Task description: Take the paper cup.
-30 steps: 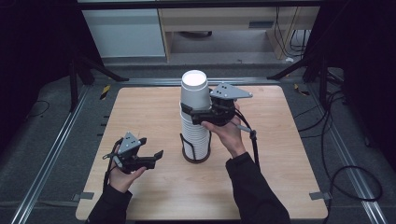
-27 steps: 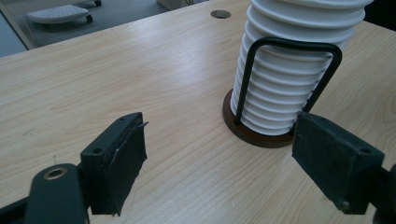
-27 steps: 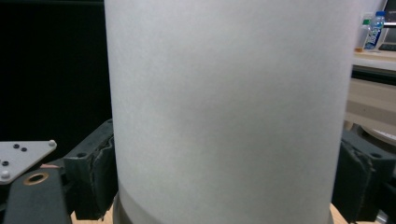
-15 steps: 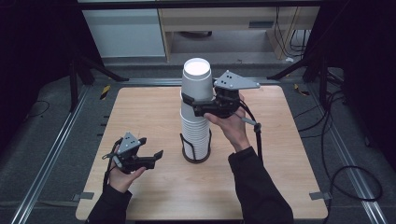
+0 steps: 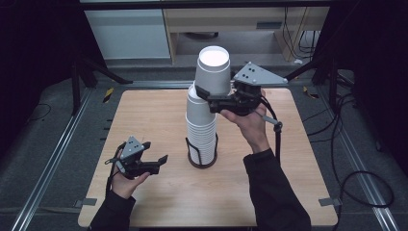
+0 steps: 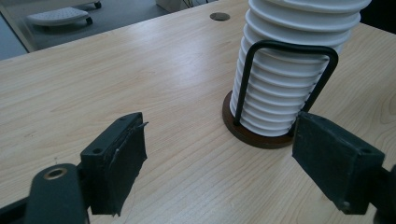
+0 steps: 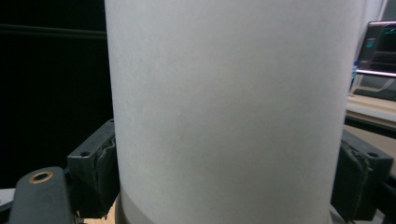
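One cup: top cup (image 5: 213,69) sits high on the stack, partly lifted, clamped so it can part from those below.
Stack: white cups (image 5: 201,130) nested upright near the table's middle.
Holder: wire rack (image 6: 286,70) on a brown base keeps the stack from tipping.
Right gripper (image 5: 208,96): jaws closed on the top cup's wall.
Left gripper (image 5: 159,162): jaws wide, holding nothing, low beside the rack, likely ready to steady it.
Table (image 5: 144,110): bare wood.
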